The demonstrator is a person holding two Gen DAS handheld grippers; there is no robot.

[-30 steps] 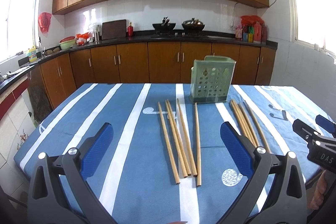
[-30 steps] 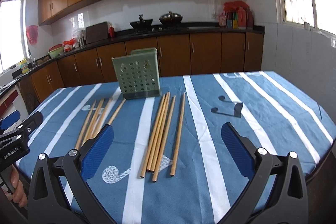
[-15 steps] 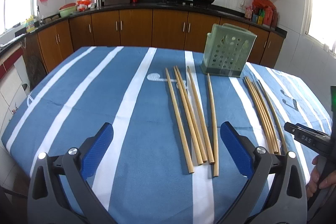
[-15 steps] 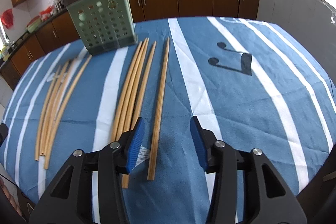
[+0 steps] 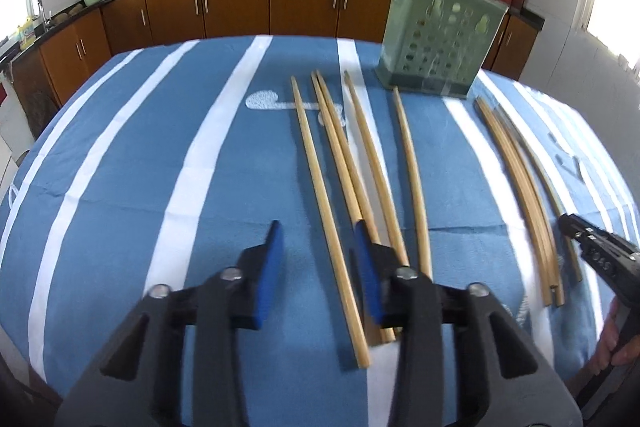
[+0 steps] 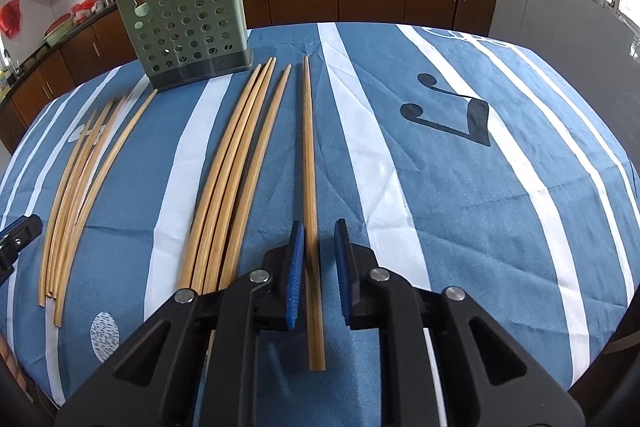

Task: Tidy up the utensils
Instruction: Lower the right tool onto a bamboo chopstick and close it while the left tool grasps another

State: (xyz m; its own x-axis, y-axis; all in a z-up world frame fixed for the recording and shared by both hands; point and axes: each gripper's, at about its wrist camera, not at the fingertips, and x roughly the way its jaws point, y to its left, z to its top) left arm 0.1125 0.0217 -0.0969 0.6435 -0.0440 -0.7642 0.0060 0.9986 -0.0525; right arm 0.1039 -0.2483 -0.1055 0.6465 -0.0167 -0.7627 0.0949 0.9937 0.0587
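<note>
Several wooden chopsticks lie lengthwise on the blue striped tablecloth (image 5: 140, 187) in front of a green perforated utensil holder (image 5: 440, 39), which stands upright at the far side. My left gripper (image 5: 318, 231) hangs low over the near end of the leftmost chopstick (image 5: 316, 179). Its jaws are closing with that stick between them, and the pads stand clear of it. My right gripper (image 6: 319, 227) straddles the rightmost chopstick (image 6: 308, 147). Its jaws are also closing, narrow, with small gaps at each pad. The holder (image 6: 184, 23) looks empty.
A second bundle of chopsticks (image 5: 516, 179) lies to the right in the left wrist view, with the other gripper (image 5: 592, 247) and a hand beside it. Kitchen cabinets and a counter run behind the table. A black music-note print (image 6: 452, 115) marks the cloth at right.
Both grippers have dropped toward the table and tipped downward. Their jaws went from wide apart to narrow, each now around the near end of one chopstick.
</note>
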